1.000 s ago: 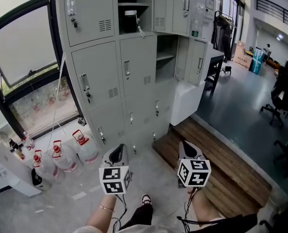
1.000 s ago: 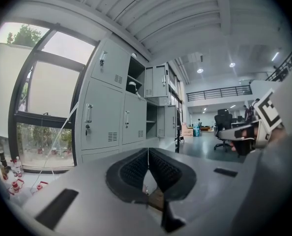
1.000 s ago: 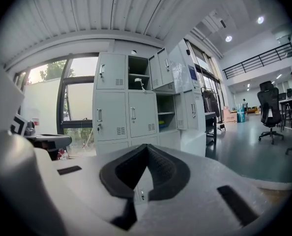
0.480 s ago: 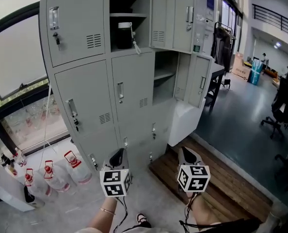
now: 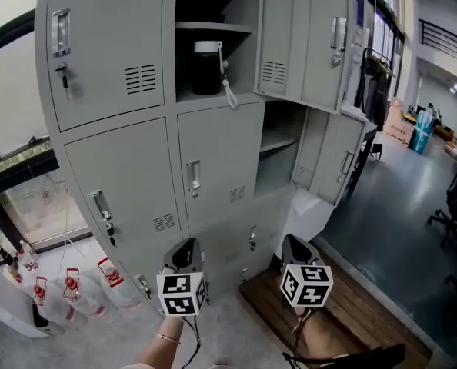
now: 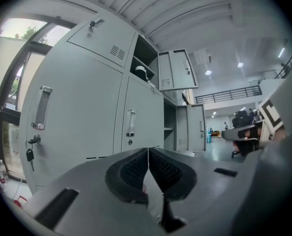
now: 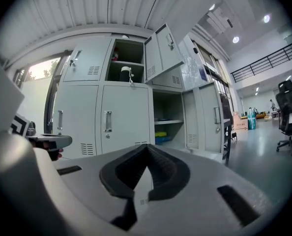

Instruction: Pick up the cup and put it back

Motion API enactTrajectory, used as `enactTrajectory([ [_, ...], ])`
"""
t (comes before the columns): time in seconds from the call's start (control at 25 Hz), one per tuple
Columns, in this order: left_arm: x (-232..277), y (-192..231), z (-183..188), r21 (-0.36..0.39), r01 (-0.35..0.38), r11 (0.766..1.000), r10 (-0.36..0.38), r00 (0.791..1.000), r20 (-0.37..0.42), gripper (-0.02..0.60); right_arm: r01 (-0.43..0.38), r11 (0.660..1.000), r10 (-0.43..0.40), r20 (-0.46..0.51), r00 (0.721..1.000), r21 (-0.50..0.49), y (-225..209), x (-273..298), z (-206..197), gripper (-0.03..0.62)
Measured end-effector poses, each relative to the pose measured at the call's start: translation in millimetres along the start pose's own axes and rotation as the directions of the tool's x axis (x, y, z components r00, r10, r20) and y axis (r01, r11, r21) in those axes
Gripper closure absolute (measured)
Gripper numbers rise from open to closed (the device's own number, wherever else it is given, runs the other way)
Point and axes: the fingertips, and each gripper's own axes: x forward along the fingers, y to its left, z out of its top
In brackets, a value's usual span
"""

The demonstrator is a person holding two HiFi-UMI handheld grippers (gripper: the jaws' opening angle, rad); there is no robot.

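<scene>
A bank of grey lockers (image 5: 121,152) fills the head view. The cup (image 5: 206,68), dark with a white lid, stands upright in an open compartment in the upper row, on the compartment's floor beneath a small inner shelf (image 5: 211,27). A pale strap (image 5: 228,89) hangs from the cup over the compartment's front edge. The compartment's door (image 5: 301,41) is swung out to the right. Both grippers are held low in front of the lockers, side by side and well below the cup, touching nothing. The left gripper (image 5: 185,247) has its dark ribbed pads pressed flat together with nothing between them. The right gripper (image 5: 297,244) is likewise fully closed and empty (its own view looks up at the cup past the closed tips). Lower left, several clear water bottles (image 5: 73,289) with red caps stand on the floor beside the lockers. A wooden platform (image 5: 359,314) lies to the lower right.
</scene>
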Motion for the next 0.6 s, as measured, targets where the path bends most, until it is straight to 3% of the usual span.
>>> enactTrajectory([
  [0.28,34,17,7,0.001,-0.116,0.993,0.116,0.993,-0.002,0.571,-0.122,0.992,0.122,-0.014,0.992,0.019,0,68,2,0.602],
  [0.6,37,19,10,-0.056,-0.309,0.949,0.31,0.951,-0.003,0.571,-0.305,0.952,0.304,-0.034,0.952,-0.033,-3,117,23,0.602],
])
